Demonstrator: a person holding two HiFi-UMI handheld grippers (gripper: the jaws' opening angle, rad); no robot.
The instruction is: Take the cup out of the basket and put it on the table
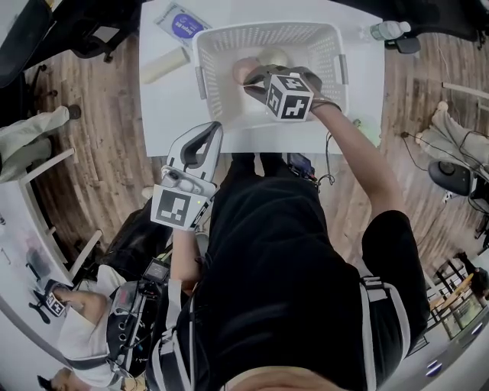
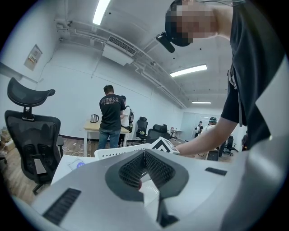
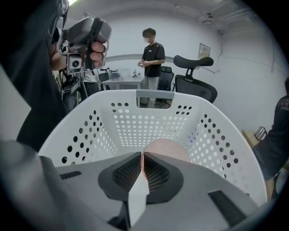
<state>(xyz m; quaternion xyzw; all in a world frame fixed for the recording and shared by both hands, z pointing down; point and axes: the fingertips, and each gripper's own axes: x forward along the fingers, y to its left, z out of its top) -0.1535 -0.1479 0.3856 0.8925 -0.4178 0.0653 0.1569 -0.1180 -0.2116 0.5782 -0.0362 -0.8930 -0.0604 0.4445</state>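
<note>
Although the right gripper (image 1: pixel 248 79) had its jaws closed on the thin wall of the pink cup (image 3: pixel 170 147), the cup was not yet out of the white perforated basket (image 1: pixel 260 29). In the right gripper view it sat low between the basket walls, and a narrow pink strip showed between the two jaws. So, as I judge it, the grasp was made, and what remained was the lifting over the rim and the setting down on the desk (image 1: pixel 172 107). Whether the cup rested on the basket floor or was raised a little, I could not tell.

The basket stood on the desk in front of the person. Inside it, besides the cup, lay one pale round object (image 1: pixel 275 56), just beside the cup on the far side; its kind was not clear. Outside the basket, on the desk to the left, lay a flat packet with a blue label (image 1: pixel 183 23) and a cream-coloured roll (image 1: pixel 164 66).

The left gripper (image 1: pixel 215 128) was held at the near edge of the desk, outside the basket, its jaws together with nothing between them.
</note>
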